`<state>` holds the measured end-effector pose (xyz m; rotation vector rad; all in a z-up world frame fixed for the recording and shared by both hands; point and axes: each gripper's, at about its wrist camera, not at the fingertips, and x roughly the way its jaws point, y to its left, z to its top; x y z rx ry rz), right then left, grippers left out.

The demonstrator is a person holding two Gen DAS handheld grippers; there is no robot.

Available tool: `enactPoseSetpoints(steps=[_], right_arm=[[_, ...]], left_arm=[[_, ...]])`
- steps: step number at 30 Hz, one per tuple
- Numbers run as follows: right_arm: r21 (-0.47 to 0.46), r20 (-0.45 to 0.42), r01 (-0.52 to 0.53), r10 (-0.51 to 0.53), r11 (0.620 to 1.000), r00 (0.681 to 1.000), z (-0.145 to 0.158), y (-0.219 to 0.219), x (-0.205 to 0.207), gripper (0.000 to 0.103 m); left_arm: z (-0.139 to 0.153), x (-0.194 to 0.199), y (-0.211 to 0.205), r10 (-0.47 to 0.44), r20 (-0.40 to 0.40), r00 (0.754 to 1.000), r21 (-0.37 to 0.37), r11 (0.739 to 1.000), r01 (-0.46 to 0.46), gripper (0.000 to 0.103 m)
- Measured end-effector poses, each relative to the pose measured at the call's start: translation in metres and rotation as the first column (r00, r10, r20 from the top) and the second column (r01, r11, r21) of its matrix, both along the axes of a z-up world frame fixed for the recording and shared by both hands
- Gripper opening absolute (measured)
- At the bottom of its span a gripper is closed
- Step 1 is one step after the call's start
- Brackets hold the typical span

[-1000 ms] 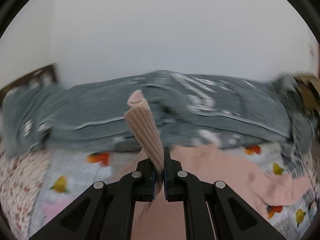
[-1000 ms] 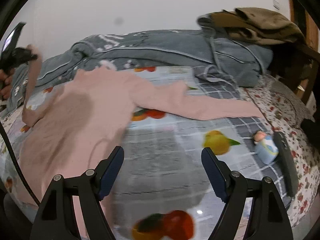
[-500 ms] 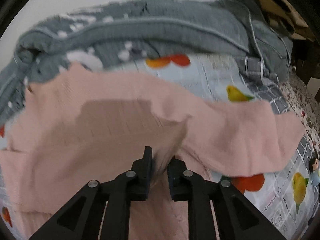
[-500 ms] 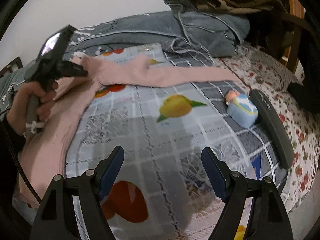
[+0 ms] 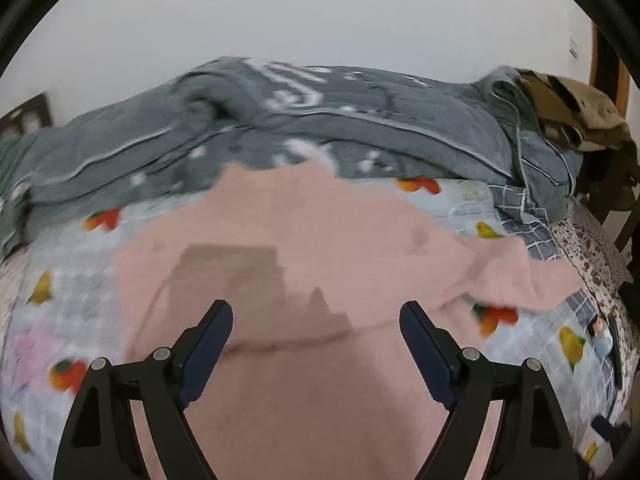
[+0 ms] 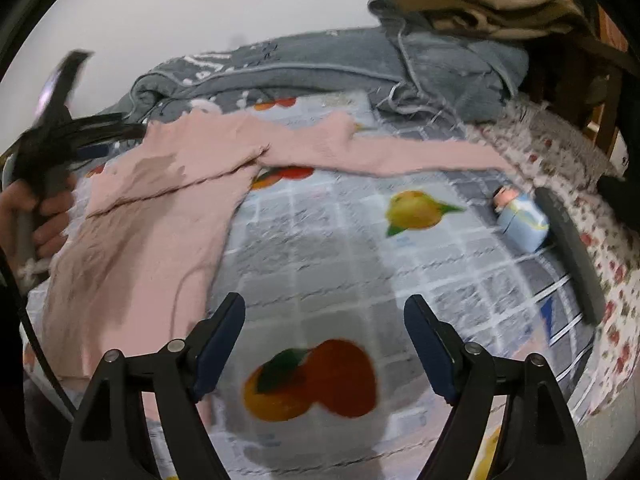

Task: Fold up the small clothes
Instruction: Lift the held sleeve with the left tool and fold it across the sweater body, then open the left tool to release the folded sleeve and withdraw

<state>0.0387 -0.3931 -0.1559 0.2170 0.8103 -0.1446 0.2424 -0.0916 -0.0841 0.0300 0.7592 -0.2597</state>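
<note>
pink ribbed knit long-sleeved top (image 5: 304,280) spread flat on a grey-checked, fruit-printed bedsheet (image 6: 360,264), one sleeve stretched out rightward. above it, left gripper (image 5: 316,320) with jaws released, gripping nothing. right gripper (image 6: 324,316) likewise wide apart over bare sheet. behind, rumpled grey quilt (image 5: 320,120) against a plain white wall (image 5: 320,20); near the edge, small blue figurine (image 6: 520,216).

Home bedroom, fruit-print bedsheet (image 6: 420,240), rumpled grey quilt (image 5: 320,120), clothes heaped on wooden chair (image 6: 600,92)
</note>
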Motion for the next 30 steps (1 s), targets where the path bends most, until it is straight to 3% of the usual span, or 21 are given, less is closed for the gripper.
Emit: enactPoseSetpoints(steps=[4, 7, 10, 12, 19, 22, 23, 24, 25, 26, 27, 30], right_arm=[[0.051, -0.015, -0.03, 0.031, 0.998, 0.999, -0.007, 0.016, 0.002, 0.081], [0.061, -0.022, -0.07, 0.072, 0.996, 0.997, -0.013, 0.031, 0.002, 0.079], [0.045, -0.056, -0.115, 0.117, 0.992, 0.991, -0.019, 0.047, 0.0, 0.068], [0.037, -0.08, -0.131, 0.134, 0.991, 0.988, -0.024, 0.055, -0.003, 0.061], [-0.008, -0.069, -0.166, 0.165, 0.986, 0.984, -0.031, 0.071, -0.016, 0.059], [-0.016, -0.064, -0.152, 0.151, 0.988, 0.986, -0.032, 0.074, -0.01, 0.057], [-0.024, -0.058, -0.151, 0.15, 0.988, 0.987, -0.033, 0.077, -0.009, 0.053], [-0.033, -0.054, -0.155, 0.153, 0.987, 0.987, -0.033, 0.08, -0.007, 0.045], [-0.045, -0.052, -0.164, 0.161, 0.985, 0.986, -0.034, 0.084, -0.006, 0.039], [-0.052, -0.049, -0.184, 0.181, 0.982, 0.982, -0.034, 0.088, -0.005, 0.017], [-0.04, -0.044, -0.209, 0.207, 0.977, 0.977, -0.033, 0.09, -0.005, 0.007], [-0.026, 0.003, -0.2, 0.2, 0.979, 0.98, -0.023, 0.078, -0.015, 0.006]], left_arm=[[-0.015, -0.04, 0.072, 0.059, -0.044, 0.997, -0.05, 0.997, -0.061, 0.083], [-0.037, -0.065, 0.106, 0.099, -0.092, 0.991, -0.039, 0.994, -0.102, 0.076], [-0.066, -0.097, 0.137, 0.11, -0.173, 0.979, -0.066, 0.99, -0.123, 0.07], [-0.089, -0.119, 0.153, 0.12, -0.239, 0.964, -0.121, 0.981, -0.152, 0.065], [-0.106, -0.158, 0.137, 0.081, -0.271, 0.959, -0.165, 0.978, -0.129, 0.064], [-0.11, -0.156, 0.114, 0.132, -0.254, 0.958, -0.027, 0.989, -0.144, 0.053], [-0.11, -0.158, 0.111, 0.13, -0.237, 0.963, -0.018, 0.99, -0.138, 0.039], [-0.108, -0.158, 0.108, 0.107, -0.228, 0.968, -0.04, 0.992, -0.119, 0.016], [-0.107, -0.158, 0.108, 0.082, -0.235, 0.969, -0.072, 0.992, -0.102, 0.009], [-0.104, -0.159, 0.111, 0.079, -0.24, 0.968, -0.089, 0.991, -0.103, 0.009], [-0.102, -0.158, 0.116, 0.085, -0.234, 0.969, -0.099, 0.989, -0.111, 0.009], [-0.098, -0.162, 0.142, 0.113, -0.222, 0.969, -0.119, 0.983, -0.142, 0.008]])
